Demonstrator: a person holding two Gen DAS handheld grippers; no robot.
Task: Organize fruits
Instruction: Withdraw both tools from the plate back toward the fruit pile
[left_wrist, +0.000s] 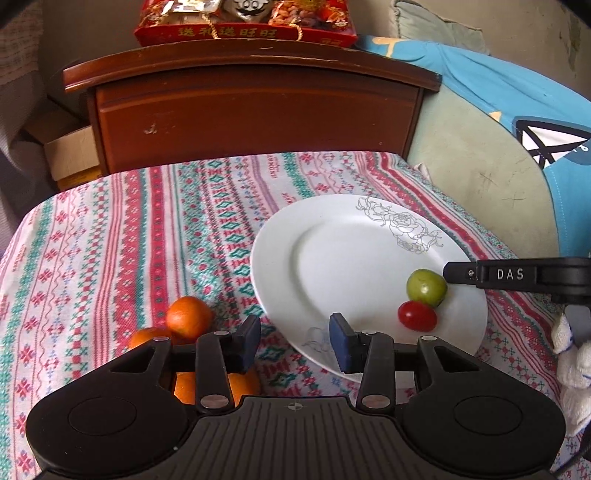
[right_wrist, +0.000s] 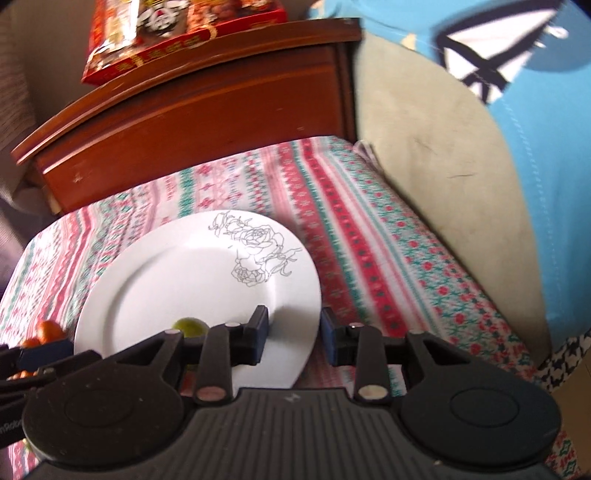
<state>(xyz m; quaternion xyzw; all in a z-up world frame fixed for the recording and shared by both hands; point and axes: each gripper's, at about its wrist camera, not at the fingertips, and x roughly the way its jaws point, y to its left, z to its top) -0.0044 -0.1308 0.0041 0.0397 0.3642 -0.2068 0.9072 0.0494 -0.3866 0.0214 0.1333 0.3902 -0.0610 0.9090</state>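
A white plate (left_wrist: 332, 229) with a rose drawing lies on the patterned cloth. A green fruit (left_wrist: 426, 287) and a red fruit (left_wrist: 417, 315) sit on its right part. Several oranges (left_wrist: 188, 317) lie on the cloth left of the plate, partly hidden under my left gripper (left_wrist: 295, 341), which is open and empty over the plate's near-left rim. My right gripper (right_wrist: 293, 336) is open and empty over the plate's right rim (right_wrist: 310, 295); the green fruit (right_wrist: 190, 326) shows just behind its left finger. One finger of the right gripper (left_wrist: 461, 273) shows in the left wrist view, beside the green fruit.
The patterned tablecloth (left_wrist: 147, 240) covers the table. A brown wooden cabinet (left_wrist: 251, 110) stands behind it with a red gift box (left_wrist: 243, 22) on top. A sofa with blue fabric (left_wrist: 517, 92) lies to the right. A cardboard box (left_wrist: 70, 147) sits at the left.
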